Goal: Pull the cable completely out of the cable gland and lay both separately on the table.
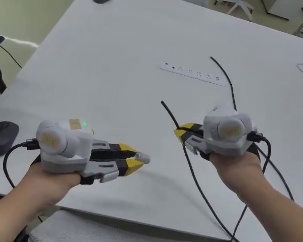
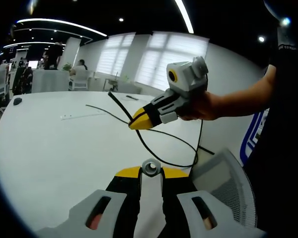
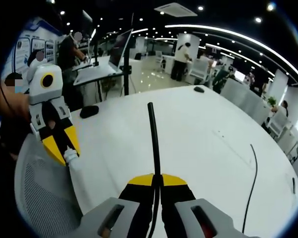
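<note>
My left gripper (image 1: 139,161) is low at the left, pointing right, and is shut on a small grey cable gland (image 1: 144,159) at its yellow tips. In the left gripper view the gland (image 2: 150,167) sits pinched between the jaws of the left gripper (image 2: 150,174). My right gripper (image 1: 181,132) points left and is shut on a black cable (image 1: 169,113). The cable's free end sticks out past the tips, apart from the gland. In the right gripper view the cable (image 3: 153,139) rises straight from the right gripper (image 3: 156,179). Its tail trails off the table's near edge.
A white power strip (image 1: 192,74) lies on the white table (image 1: 101,65), with another thin black lead (image 1: 228,80) beside it. A dark mouse (image 1: 2,136) rests at the left edge. A grey mesh chair (image 1: 91,229) stands below the near edge.
</note>
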